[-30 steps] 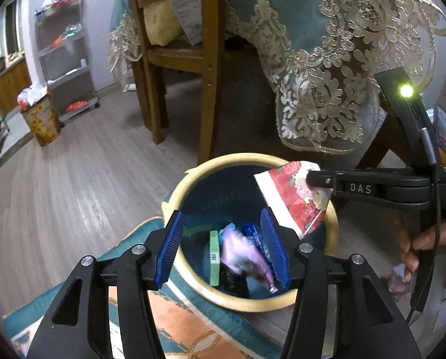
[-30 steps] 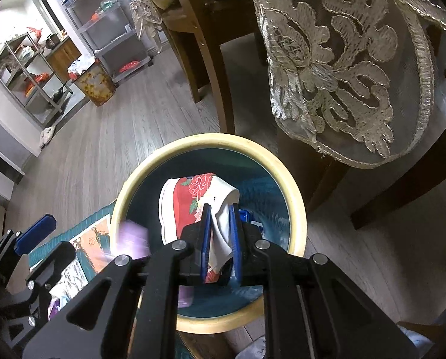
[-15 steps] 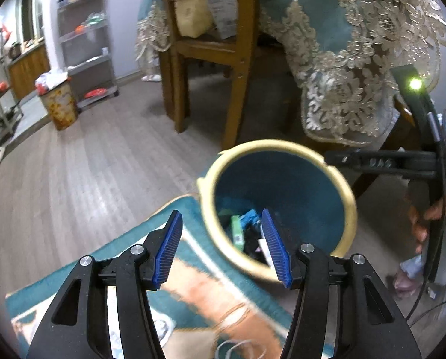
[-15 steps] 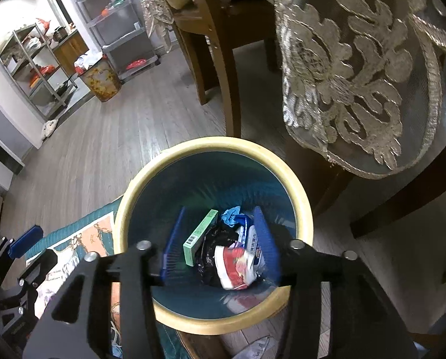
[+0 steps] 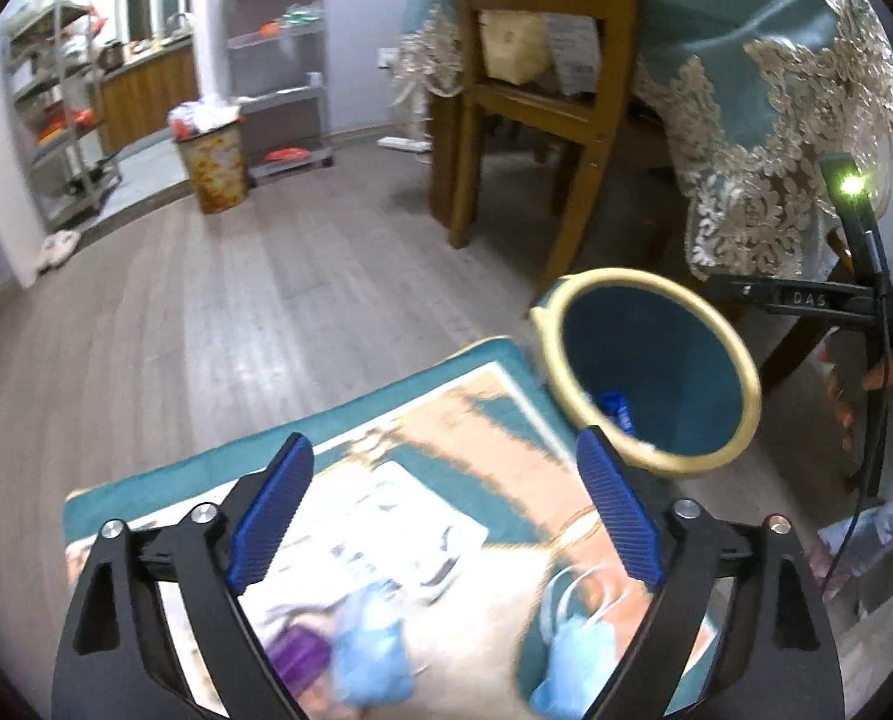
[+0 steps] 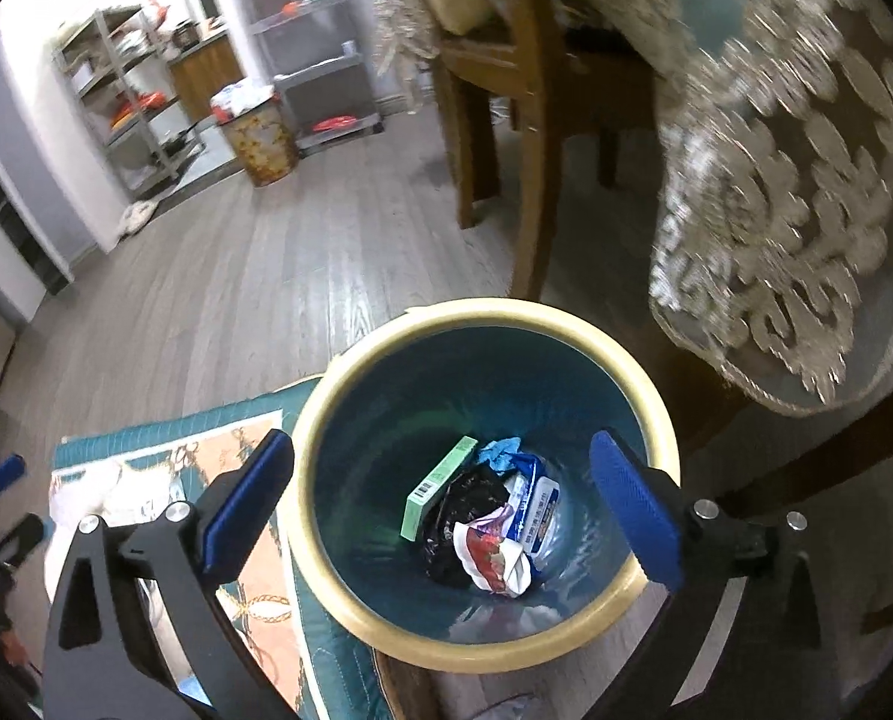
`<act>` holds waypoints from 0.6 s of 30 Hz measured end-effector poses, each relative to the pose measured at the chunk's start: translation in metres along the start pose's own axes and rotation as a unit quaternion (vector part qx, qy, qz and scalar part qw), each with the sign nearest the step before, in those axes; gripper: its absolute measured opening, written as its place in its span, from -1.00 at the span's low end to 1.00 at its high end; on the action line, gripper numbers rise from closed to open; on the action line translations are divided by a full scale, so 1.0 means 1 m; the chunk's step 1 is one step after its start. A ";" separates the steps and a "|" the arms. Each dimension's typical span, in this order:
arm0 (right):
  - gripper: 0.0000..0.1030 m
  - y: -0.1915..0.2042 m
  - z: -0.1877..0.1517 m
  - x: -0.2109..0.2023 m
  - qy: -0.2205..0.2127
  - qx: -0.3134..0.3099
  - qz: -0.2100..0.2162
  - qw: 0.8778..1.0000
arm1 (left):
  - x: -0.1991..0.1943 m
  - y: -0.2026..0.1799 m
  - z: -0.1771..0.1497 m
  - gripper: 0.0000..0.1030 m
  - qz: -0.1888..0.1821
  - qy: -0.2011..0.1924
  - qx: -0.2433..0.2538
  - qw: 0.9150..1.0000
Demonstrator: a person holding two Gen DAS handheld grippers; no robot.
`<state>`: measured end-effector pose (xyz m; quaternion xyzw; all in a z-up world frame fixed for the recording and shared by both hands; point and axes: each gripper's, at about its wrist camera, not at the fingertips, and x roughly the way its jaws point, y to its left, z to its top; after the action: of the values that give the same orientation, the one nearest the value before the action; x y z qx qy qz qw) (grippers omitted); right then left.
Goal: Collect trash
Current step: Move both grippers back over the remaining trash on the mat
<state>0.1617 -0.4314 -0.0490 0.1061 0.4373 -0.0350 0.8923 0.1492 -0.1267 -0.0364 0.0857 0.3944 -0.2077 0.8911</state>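
A teal trash bin with a cream rim (image 6: 644, 387) stands on the floor; it also shows in the left wrist view (image 5: 740, 360). Inside lie a red floral wrapper (image 6: 491, 558), a green box (image 6: 437, 486), a black bag (image 6: 464, 507) and blue-white packets (image 6: 536, 510). My right gripper (image 6: 440, 504) is open and empty above the bin. My left gripper (image 5: 446, 516) is open and empty over a patterned rug (image 5: 422, 426), left of the bin. Blurred trash lies on the rug below it: a purple piece (image 5: 299, 657) and light blue pieces (image 5: 371, 648).
A wooden chair (image 5: 524, 102) and a table with a teal lace cloth (image 5: 764, 90) stand behind the bin. A metal can (image 5: 212, 162) and shelves (image 5: 278, 54) are far back. More wrappers (image 5: 884, 522) lie on the wood floor at right.
My right gripper opened and dropped the red floral wrapper into the bin. My left gripper swung left, away from the bin and over the rug.
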 end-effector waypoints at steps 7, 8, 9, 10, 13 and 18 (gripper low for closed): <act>0.88 0.028 -0.005 -0.001 0.002 -0.053 -0.003 0.999 | -0.036 0.048 -0.025 0.75 0.035 0.000 -0.042 0.998; 0.88 0.032 -0.006 0.000 0.003 -0.057 -0.002 0.998 | -0.039 0.054 -0.028 0.76 0.039 0.000 -0.050 0.998; 0.88 0.035 -0.007 -0.001 0.004 -0.059 -0.001 0.998 | -0.044 0.063 -0.033 0.76 0.047 -0.001 -0.060 0.997; 0.88 0.039 -0.007 0.000 0.007 -0.063 0.002 0.998 | -0.047 0.068 -0.036 0.76 0.053 -0.002 -0.065 0.996; 0.88 0.054 -0.011 -0.001 0.011 -0.073 0.010 0.997 | -0.056 0.084 -0.048 0.76 0.076 -0.008 -0.074 0.994; 0.88 0.085 -0.021 -0.001 0.030 -0.096 0.041 0.994 | -0.054 0.108 -0.066 0.77 0.105 0.007 -0.086 0.991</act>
<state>0.1584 -0.3436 -0.0469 0.0383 0.4609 0.0467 0.8854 0.1198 0.0080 -0.0424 0.0514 0.4057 -0.0775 0.9093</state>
